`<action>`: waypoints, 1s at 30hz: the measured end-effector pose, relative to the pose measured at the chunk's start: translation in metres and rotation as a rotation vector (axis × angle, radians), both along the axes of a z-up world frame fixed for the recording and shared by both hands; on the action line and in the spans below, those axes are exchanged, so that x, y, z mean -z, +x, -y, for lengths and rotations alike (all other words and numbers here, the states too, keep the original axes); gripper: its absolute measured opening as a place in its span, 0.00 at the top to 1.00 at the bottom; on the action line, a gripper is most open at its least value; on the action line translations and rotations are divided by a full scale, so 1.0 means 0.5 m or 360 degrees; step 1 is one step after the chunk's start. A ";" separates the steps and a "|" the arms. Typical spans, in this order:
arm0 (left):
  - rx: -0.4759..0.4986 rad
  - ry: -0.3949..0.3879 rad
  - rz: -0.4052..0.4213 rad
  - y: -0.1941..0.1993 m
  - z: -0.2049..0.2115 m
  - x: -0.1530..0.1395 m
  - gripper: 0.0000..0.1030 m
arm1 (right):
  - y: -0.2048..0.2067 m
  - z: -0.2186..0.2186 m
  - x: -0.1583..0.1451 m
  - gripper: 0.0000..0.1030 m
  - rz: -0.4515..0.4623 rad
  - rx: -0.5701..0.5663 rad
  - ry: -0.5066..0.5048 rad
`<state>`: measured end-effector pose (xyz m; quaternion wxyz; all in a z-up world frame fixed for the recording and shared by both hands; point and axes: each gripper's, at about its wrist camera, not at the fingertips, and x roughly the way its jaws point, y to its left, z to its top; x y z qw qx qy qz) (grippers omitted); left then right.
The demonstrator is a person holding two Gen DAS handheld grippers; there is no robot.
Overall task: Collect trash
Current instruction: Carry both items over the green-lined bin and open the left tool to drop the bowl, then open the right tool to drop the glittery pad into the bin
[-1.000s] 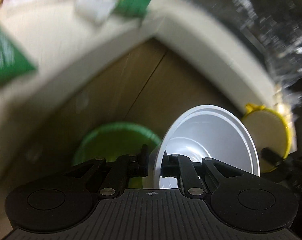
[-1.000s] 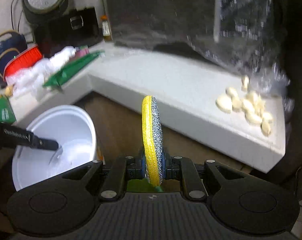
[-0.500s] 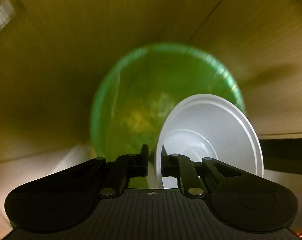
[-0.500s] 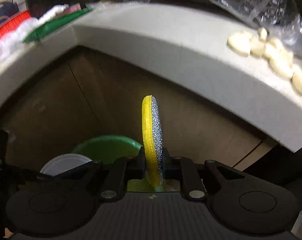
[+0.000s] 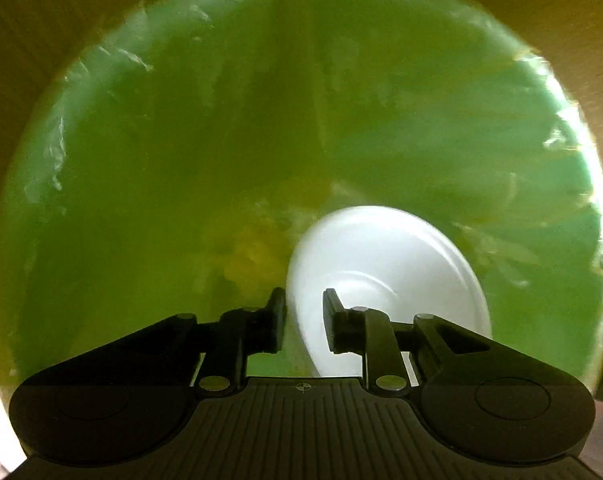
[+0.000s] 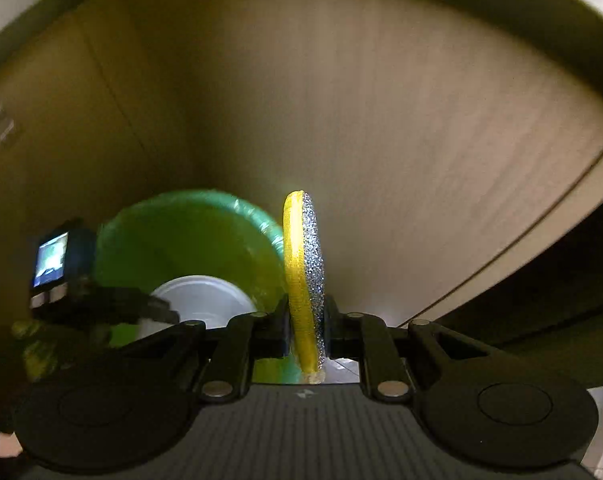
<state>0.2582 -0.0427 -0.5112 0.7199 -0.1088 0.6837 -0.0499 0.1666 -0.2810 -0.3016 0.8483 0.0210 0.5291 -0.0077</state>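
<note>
Over one green-lined bin (image 5: pixel 181 140): one white bowl (image 5: pixel 385 264), one sponge (image 6: pixel 303 280).

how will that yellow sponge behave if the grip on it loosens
The yellow sponge looks thin, so it is probably light and a bit bendy. Standing on edge in the right hand-held gripper, it would likely tip flat. Its glittery side may feel scratchy, not slippery.

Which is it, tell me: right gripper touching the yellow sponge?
Touching. The right wrist view shows the right gripper clamped on both faces of the upright yellow sponge.
</note>
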 end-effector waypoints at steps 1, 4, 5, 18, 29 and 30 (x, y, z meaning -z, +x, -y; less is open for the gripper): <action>0.0018 0.0004 0.0034 -0.003 -0.005 -0.010 0.76 | 0.004 -0.007 0.001 0.86 -0.0009 -0.0017 0.0003; -0.0007 -0.0039 0.0061 -0.016 -0.027 -0.047 0.76 | 0.016 -0.020 0.011 0.86 -0.0046 -0.0065 0.0032; -0.0029 -0.0064 0.0074 -0.023 -0.037 -0.068 0.76 | 0.021 -0.024 0.014 0.86 -0.0058 -0.0081 0.0046; -0.0212 -0.0049 0.0184 -0.109 -0.134 -0.315 0.76 | 0.100 -0.150 0.069 0.69 -0.0179 -0.0414 0.0178; -0.0230 -0.0203 0.0318 -0.222 -0.123 -0.544 0.76 | 0.063 -0.087 -0.147 0.50 -0.0005 -0.0440 0.0009; -0.0211 -0.0192 0.0356 -0.223 -0.123 -0.574 0.76 | 0.063 -0.086 -0.173 0.49 0.0018 -0.0423 0.0022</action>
